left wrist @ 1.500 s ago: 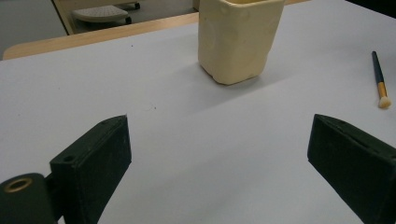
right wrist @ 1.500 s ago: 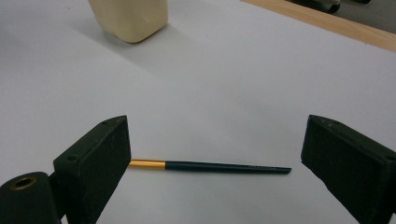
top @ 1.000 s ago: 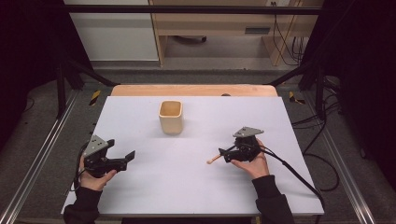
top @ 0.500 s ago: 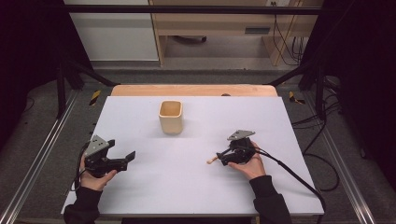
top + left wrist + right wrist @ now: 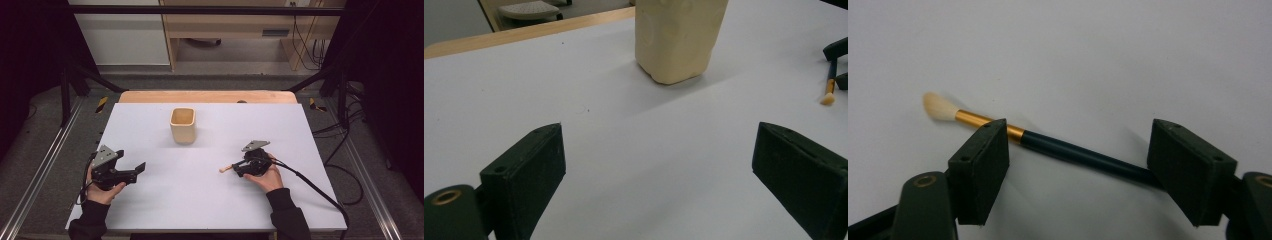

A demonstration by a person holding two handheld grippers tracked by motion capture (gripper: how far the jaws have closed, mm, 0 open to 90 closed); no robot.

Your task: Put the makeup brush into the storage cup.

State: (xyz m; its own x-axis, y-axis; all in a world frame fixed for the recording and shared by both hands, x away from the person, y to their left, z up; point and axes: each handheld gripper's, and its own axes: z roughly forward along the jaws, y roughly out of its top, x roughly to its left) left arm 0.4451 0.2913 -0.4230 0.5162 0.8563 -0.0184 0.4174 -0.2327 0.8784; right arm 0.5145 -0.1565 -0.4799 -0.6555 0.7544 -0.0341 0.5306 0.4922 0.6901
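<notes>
Right claw [image 5: 1078,165] straddles the paintbrush [image 5: 1073,150] on the table [image 5: 200,200], jaws just closing, not yet gripping; left claw [image 5: 659,180] gapes wide.

Right tongs [image 5: 1078,170] low over white bench [image 5: 1128,55], jaws apart w/ a brush [image 5: 1058,145] lying between them; jaws have just been closing, pads not pressing on it. Brush: pale bristle tuft at upper left, gold ferrule next, dark handle running down-right. Left jaw covers part of ferrule, right jaw hides handle end. Brush lies flat on bench, at a slant across the gap.
</notes>
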